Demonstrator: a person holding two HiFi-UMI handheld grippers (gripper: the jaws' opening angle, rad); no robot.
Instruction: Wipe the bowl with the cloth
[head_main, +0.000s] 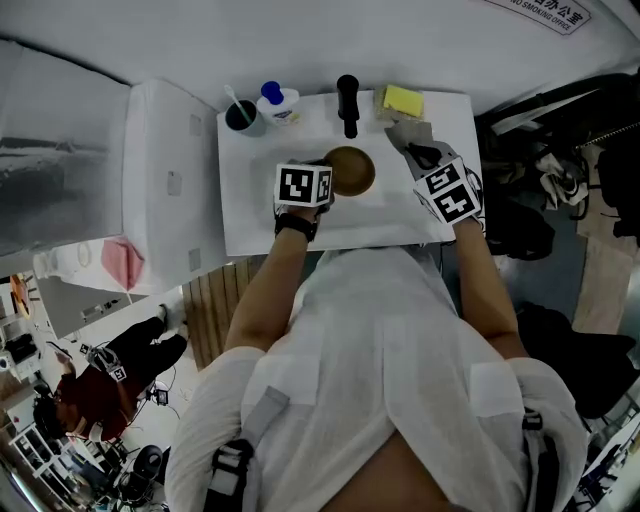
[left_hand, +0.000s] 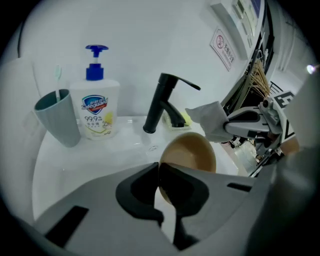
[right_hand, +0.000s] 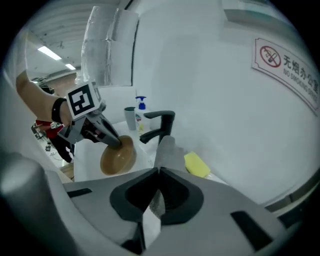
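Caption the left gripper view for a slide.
Left gripper grips the rim of the tan bowl over the white sink; right gripper holds the grey cloth nearby.

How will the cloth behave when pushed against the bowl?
Probably floppy: the cloth crumples and folds beyond the right claw. Likely light, since a pinch holds it up. It should mould to the bowl, gripped by the left claw.

I count: one brown bowl. One grey cloth. One black faucet. One yellow sponge. One hand-soap pump bottle. One grey-blue cup. One toothbrush. One no-smoking sign. My claws: two, left gripper and right gripper. Marker cubes: two.
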